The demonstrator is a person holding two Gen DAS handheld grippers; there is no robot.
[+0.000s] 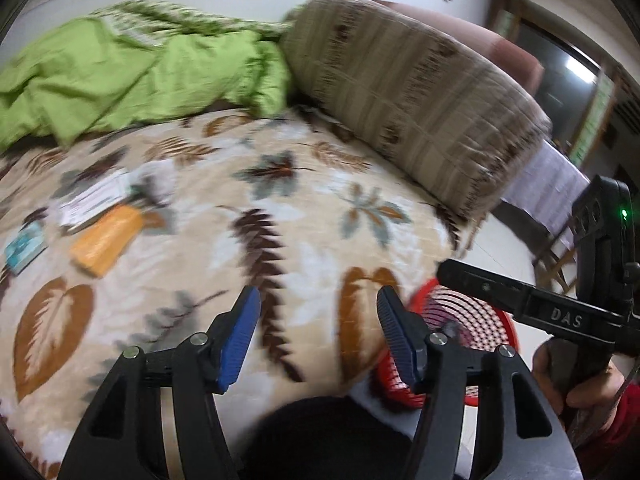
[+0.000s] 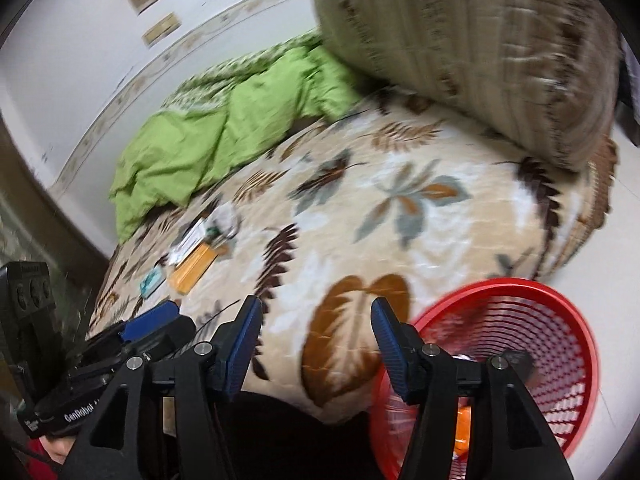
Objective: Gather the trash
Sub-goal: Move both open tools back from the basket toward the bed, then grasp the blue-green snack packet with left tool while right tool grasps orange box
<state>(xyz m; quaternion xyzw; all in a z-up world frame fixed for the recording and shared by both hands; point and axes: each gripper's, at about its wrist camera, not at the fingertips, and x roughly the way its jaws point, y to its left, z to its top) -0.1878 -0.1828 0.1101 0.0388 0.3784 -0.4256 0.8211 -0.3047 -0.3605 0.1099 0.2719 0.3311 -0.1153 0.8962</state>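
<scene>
Trash lies on the leaf-patterned bed cover (image 1: 280, 208): an orange packet (image 1: 106, 240), a white printed wrapper (image 1: 96, 196) and a small teal packet (image 1: 24, 250). The same items show in the right wrist view: the orange packet (image 2: 194, 268), the white wrapper (image 2: 196, 236) and the teal packet (image 2: 151, 280). A red mesh basket (image 2: 520, 360) stands on the floor by the bed, with something orange (image 2: 464, 428) inside. My left gripper (image 1: 318, 336) is open and empty above the bed. My right gripper (image 2: 316, 344) is open and empty, beside the basket's rim.
A crumpled green blanket (image 1: 132, 76) lies at the far side of the bed. A large brown striped pillow (image 1: 404, 92) sits at the bed's right end. The red basket (image 1: 468, 320) and the other gripper (image 1: 560, 312) show at lower right. A wooden chair (image 1: 556, 256) stands beyond on the pale floor.
</scene>
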